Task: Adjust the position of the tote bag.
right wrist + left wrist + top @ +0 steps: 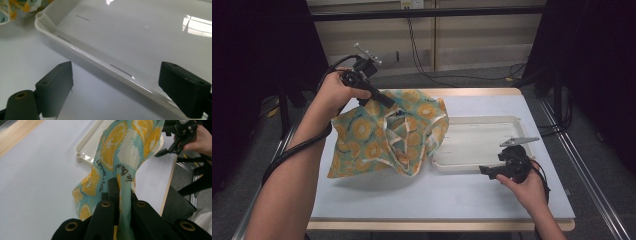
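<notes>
A teal cloth with orange-slice print [377,135] hangs partly lifted over the left half of the table, its lower folds resting on the surface. My left gripper [389,103] holds its upper edge from the back left. In the left gripper view the jaws [122,190] are shut on a fold of the cloth [120,152], which drapes away in front of them. My right gripper [489,171] rests low at the front edge of a shallow white tray [482,140]. Its jaws [116,75] stand wide open with nothing between them, facing the tray's rim [120,71].
The tray [83,147] lies right of the cloth, whose right edge overlaps the tray's left rim. The white tabletop [412,195] has bare room at the front. Metal rails run along both sides of the table, and cables lie on the floor behind it.
</notes>
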### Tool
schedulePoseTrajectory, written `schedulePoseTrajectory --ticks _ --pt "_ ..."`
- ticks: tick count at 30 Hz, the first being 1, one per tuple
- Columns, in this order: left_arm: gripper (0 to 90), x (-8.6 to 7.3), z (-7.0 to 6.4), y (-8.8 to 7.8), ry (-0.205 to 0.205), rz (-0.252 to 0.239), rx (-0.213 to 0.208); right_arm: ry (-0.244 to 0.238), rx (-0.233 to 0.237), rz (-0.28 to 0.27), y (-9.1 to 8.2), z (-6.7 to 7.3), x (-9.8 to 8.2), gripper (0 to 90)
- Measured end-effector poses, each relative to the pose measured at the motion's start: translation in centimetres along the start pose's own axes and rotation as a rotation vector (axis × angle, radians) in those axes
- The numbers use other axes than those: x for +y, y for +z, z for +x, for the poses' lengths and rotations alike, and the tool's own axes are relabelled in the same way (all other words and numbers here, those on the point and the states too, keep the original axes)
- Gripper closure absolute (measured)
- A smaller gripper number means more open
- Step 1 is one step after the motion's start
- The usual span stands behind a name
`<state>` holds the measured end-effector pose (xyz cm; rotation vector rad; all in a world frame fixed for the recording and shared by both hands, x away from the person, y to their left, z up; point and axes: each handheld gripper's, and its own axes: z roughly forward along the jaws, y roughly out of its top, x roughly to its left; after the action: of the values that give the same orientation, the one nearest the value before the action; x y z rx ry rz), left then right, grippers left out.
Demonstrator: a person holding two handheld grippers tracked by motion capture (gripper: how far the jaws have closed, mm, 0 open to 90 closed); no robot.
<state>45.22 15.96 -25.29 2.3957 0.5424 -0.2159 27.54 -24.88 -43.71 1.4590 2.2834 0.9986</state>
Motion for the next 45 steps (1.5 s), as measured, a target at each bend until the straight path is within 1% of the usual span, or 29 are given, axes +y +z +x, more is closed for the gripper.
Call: schedulePoseTrajectory --ticks 1,4,5,6,7,10,12,14,15,17,19,20,21,24,25,26,30,31,32,34,36,37,38,39,40,41,42,43,45 --pt "90.0 0.0 -0.3 -0.1 -0.007 -0.007 0.055 0.000 -0.001 -0.001 0.0 0.0 0.0 12.2" --pt "89.5 -0.1 -0.5 0.0 -0.018 0.004 0.061 0.001 0.004 -0.005 0.0 0.1 0.0 12.2" --pt "85.8 -0.3 -0.6 0.0 -0.057 -0.013 0.052 -0.005 0.001 -0.005 0.1 0.2 0.0 12.2" --pt "79.6 -0.3 -0.6 0.0 -0.057 -0.013 0.052 -0.005 0.001 -0.005 0.1 0.2 0.0 12.2" --pt "75.5 -0.6 -0.9 0.4 -0.088 -0.074 0.081 0.001 0.006 -0.005 0.1 0.2 0.0 12.2" --pt "73.4 -0.7 -0.8 0.7 -0.056 -0.018 0.099 0.000 0.005 -0.004 0.1 0.3 0.0 12.2" --pt "77.8 -0.9 -0.9 1.4 -0.068 0.003 0.109 -0.002 0.007 -0.005 0.1 0.3 0.1 12.1" --pt "84.5 -0.9 -0.7 1.5 -0.063 0.031 0.086 -0.002 0.006 -0.005 0.1 0.3 0.0 12.2" --pt "88.5 -0.8 -0.7 1.6 -0.043 0.033 0.081 -0.002 0.006 -0.003 0.1 0.2 0.0 12.1" --pt "90.0 -0.8 -0.6 1.6 -0.018 0.042 0.088 0.009 0.006 0.000 0.2 0.2 0.0 12.1" --pt "90.0 -0.8 -0.6 1.5 -0.027 0.043 0.092 0.000 0.002 -0.002 0.2 0.0 0.0 12.1" --pt "90.0 -0.7 -0.9 1.7 -0.043 0.023 0.093 0.003 0.003 -0.002 0.1 0.0 0.0 12.1" --pt "90.0 -0.5 -0.6 1.4 0.030 0.068 0.078 0.003 0.004 -0.001 0.1 0.0 0.0 12.2" --pt "90.0 -0.4 -0.5 1.5 0.042 0.047 0.056 0.002 0.002 -0.002 0.1 -0.1 0.0 12.2" --pt "90.0 -0.3 -0.4 1.4 0.076 0.069 0.036 0.004 0.004 0.000 0.1 -0.1 0.0 12.2" --pt "90.0 -0.3 -0.4 1.4 0.076 0.069 0.036 0.002 0.003 -0.002 0.1 -0.1 0.0 12.1" --pt "90.0 0.8 -0.5 1.2 0.180 0.070 0.023 0.012 0.012 0.007 0.3 -0.2 -0.2 12.1" --pt "90.0 1.0 -0.6 1.3 0.226 0.091 -0.008 0.012 0.007 0.011 0.3 -0.2 -0.2 12.2" --pt "90.0 1.1 -0.7 1.4 0.269 0.106 -0.010 0.017 0.009 0.011 0.2 -0.2 -0.2 12.1" --pt "90.0 1.1 -0.7 1.5 0.275 0.118 -0.018 0.017 0.008 0.005 0.2 -0.2 -0.2 12.1" --pt "90.0 0.8 -0.4 1.4 0.218 0.093 -0.024 0.018 0.007 -0.001 0.1 -0.3 -0.2 12.1" --pt "89.3 0.8 -0.4 1.4 0.218 0.093 -0.024 0.016 0.005 0.000 0.0 -0.3 -0.2 12.2" --pt "86.1 0.4 -0.2 1.1 0.166 0.064 -0.026 0.012 0.004 0.002 0.1 -0.3 -0.2 12.2" --pt "78.2 0.2 -0.3 1.0 0.089 0.019 -0.013 0.012 0.006 0.002 0.1 -0.3 -0.3 12.2" --pt "64.1 0.1 -0.2 0.8 0.070 -0.005 -0.011 0.010 0.006 0.004 0.1 -0.2 -0.3 12.2" --pt "57.4 0.0 -0.1 0.6 0.072 0.001 -0.011 0.007 0.008 0.004 0.1 -0.2 -0.2 12.2" --pt "55.5 -0.2 -0.3 0.5 0.040 0.001 -0.001 0.007 0.011 0.003 0.1 -0.1 -0.2 12.2" --pt "49.0 -0.2 -0.3 0.5 0.040 0.001 -0.001 0.008 0.010 0.006 0.1 0.0 -0.1 12.1" --pt "33.7 -0.6 -0.4 0.1 -0.004 -0.014 0.046 -0.001 0.018 -0.006 0.1 0.1 0.0 12.1"
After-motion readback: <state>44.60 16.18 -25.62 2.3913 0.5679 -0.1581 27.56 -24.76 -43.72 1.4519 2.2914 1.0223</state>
